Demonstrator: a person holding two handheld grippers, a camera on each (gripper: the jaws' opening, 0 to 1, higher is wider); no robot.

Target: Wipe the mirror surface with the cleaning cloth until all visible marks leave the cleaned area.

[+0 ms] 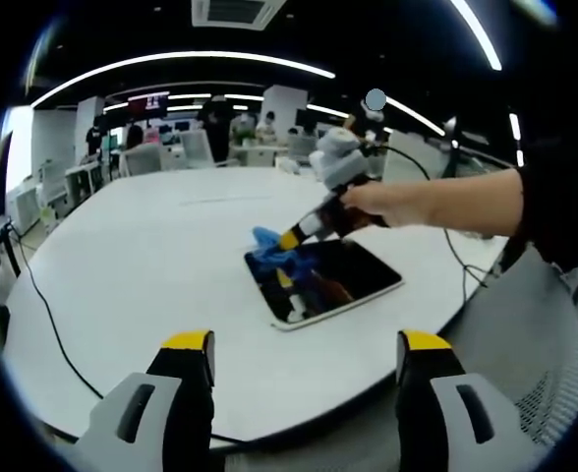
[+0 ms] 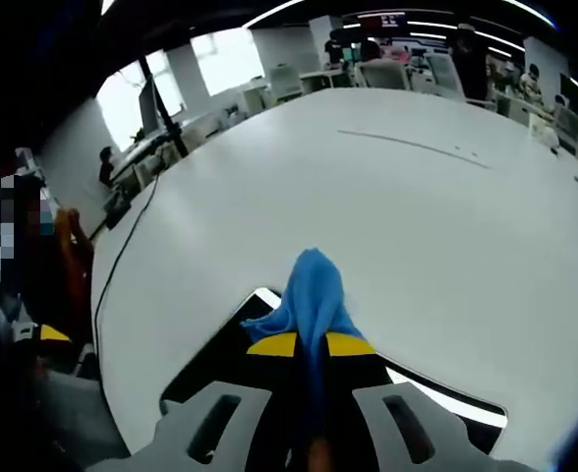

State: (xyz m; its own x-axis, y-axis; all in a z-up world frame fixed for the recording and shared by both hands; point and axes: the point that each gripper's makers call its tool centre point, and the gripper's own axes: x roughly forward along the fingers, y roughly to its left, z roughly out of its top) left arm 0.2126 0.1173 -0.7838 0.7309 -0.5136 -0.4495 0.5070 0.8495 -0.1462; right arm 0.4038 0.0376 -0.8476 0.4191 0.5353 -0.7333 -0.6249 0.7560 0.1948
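So the mirror is lying flat on a big white table, toward the near right part of it, a dark rectangle with a pale edge and rounded corners. It's reflecting the dark ceiling plus a bit of the tool above it.

The right gripper, seen from the left gripper view, reaches in from the right with a person's hand around its handle. Its yellow tips are clamped on a blue cloth, and the cloth sits bunched at the mirror's far left corner, touching the glass there.

In the right gripper view you get the same thing up close: right gripper with both yellow pads pinched tight together on the cloth, which sticks up and forward from between them. The mirror shows as a dark slab under the jaws, white rim peeking out on both sides.

Left gripper is hanging back at the near edge of the table, well apart from the mirror, its 2 jaws spread wide with nothing between them.

A black cable trails across the left side of the table. Desks, chairs and a few people are way off at the far end of the room.
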